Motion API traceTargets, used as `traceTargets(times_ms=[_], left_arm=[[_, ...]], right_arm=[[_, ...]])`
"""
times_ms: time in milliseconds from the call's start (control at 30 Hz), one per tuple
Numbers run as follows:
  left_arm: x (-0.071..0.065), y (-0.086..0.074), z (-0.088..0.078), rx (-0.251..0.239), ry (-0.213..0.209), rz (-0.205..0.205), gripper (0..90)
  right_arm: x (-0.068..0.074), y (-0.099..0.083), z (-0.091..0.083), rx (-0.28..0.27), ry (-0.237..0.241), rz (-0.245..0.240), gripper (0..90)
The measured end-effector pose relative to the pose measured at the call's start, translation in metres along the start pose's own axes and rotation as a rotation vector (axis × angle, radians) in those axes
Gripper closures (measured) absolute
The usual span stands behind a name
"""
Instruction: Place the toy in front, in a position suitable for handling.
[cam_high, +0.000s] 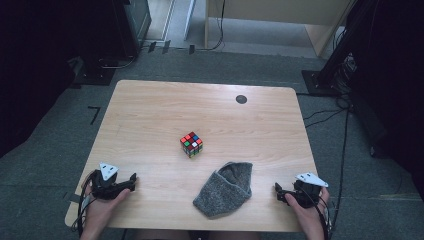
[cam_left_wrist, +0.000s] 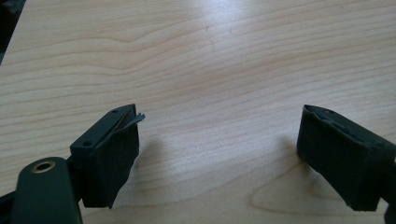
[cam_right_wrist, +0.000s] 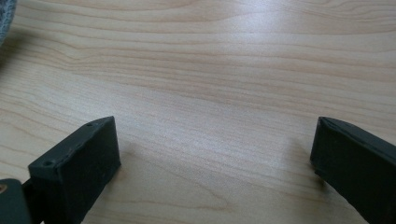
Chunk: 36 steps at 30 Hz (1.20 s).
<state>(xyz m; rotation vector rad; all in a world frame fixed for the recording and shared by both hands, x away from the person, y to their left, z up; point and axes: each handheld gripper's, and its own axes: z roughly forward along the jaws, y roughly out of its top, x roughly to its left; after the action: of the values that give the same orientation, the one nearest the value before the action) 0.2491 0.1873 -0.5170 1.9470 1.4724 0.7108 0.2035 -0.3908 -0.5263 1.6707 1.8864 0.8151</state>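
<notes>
High view: left gripper (cam_high: 131, 183) rests at near-left table (cam_high: 150, 110) corner, right gripper (cam_high: 278, 192) at near-right edge. Puzzle cube (cam_high: 191, 144) sits mid-table, well apart from both; grey knit hat (cam_high: 224, 190) lies nearer, betw. the grippers, closer to right one.

Left gripper view: jaws wide apart w/ bare wood betw. them.

Right gripper view: jaws spread, nothing held; hat edge (cam_right_wrist: 4, 18) at far left.

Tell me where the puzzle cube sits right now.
In the high view, the puzzle cube stands mid-table, just beyond and left of the grey knit hat.
</notes>
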Motion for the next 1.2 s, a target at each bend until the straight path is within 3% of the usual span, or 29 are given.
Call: traceTargets(times_ms=[233,333,433,600,733,867,1100,1200], left_arm=[[0.000,-0.002,-0.006,-0.024,0.019,-0.008,13.4],[0.001,-0.003,-0.007,-0.030,0.017,-0.013,13.4],[0.001,-0.002,-0.007,-0.032,0.018,-0.018,13.5],[-0.001,-0.001,-0.008,-0.042,0.022,-0.003,13.6],[-0.002,0.000,-0.011,-0.057,0.016,-0.017,13.6],[-0.005,0.003,-0.011,-0.067,-0.025,-0.023,14.0],[-0.020,0.009,-0.006,-0.065,-0.117,-0.017,13.8],[-0.025,0.014,-0.007,-0.066,-0.144,-0.019,13.9]], right_arm=[[0.000,0.008,0.002,0.042,-0.022,0.017,3.5],[0.001,0.014,-0.002,0.012,-0.060,0.037,6.9],[0.009,0.021,-0.013,-0.048,-0.018,0.054,7.0],[0.035,0.026,-0.024,-0.085,0.034,0.003,9.3],[0.050,0.031,-0.030,-0.125,0.084,-0.005,12.7],[0.076,0.036,-0.039,-0.167,0.177,-0.029,12.9],[0.111,0.038,-0.041,-0.179,0.286,-0.094,13.4],[0.120,0.037,-0.039,-0.173,0.305,-0.117,13.6]])
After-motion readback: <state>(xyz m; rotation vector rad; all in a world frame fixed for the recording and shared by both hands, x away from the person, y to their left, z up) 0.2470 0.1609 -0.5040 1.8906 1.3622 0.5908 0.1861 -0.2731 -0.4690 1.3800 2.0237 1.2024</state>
